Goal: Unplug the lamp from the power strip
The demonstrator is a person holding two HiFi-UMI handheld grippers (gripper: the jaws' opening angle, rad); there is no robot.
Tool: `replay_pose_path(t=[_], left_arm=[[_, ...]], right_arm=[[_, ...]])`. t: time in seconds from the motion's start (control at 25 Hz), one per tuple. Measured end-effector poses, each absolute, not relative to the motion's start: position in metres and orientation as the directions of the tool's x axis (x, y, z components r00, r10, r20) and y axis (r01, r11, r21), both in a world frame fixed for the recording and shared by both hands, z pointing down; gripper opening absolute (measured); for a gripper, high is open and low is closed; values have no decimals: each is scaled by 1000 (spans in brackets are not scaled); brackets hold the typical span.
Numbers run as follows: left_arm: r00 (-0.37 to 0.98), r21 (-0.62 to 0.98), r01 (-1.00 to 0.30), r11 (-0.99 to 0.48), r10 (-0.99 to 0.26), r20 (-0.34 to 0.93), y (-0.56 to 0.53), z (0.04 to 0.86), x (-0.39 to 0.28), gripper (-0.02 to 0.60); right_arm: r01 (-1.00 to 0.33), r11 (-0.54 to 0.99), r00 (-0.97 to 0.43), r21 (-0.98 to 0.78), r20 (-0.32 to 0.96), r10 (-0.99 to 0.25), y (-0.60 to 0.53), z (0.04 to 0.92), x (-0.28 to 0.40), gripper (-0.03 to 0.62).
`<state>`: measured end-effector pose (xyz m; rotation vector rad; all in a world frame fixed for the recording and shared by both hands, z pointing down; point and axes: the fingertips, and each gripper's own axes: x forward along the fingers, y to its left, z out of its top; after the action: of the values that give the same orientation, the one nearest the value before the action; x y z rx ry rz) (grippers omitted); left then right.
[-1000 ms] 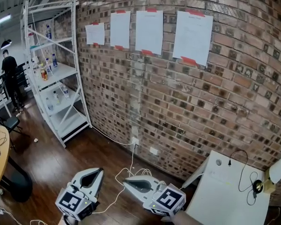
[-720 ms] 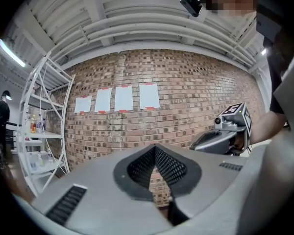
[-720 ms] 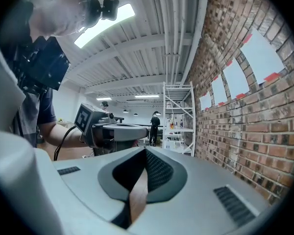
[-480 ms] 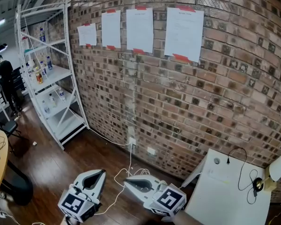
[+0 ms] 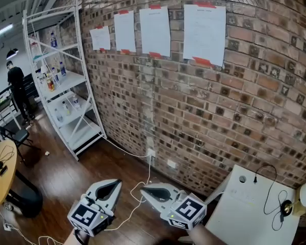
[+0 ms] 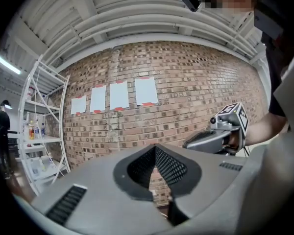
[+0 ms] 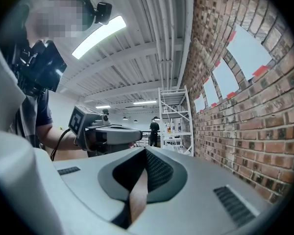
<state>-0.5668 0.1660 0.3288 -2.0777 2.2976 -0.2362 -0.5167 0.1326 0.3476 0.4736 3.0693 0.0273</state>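
Hovering low beside the worktop, left claw and right claw are both closed tight, empty. Lamp stands at its right edge; cord end seems to lie loose. Power strip not visible; unplugging unconfirmed.

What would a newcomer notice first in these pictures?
The brick wall fills the head view, with four white sheets taped high on it. A white shelf rack with bottles stands at the left, and the left tool and right tool, both shut and empty, sit near the bottom edge.
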Motion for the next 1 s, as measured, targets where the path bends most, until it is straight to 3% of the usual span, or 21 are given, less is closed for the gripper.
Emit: replay_pose_path(t=[1.0], left_arm=[[-229, -105, -970, 220, -970, 78, 154, 335, -593, 15]], right_arm=[[437, 899, -899, -26, -5, 437, 127, 356, -553, 3]])
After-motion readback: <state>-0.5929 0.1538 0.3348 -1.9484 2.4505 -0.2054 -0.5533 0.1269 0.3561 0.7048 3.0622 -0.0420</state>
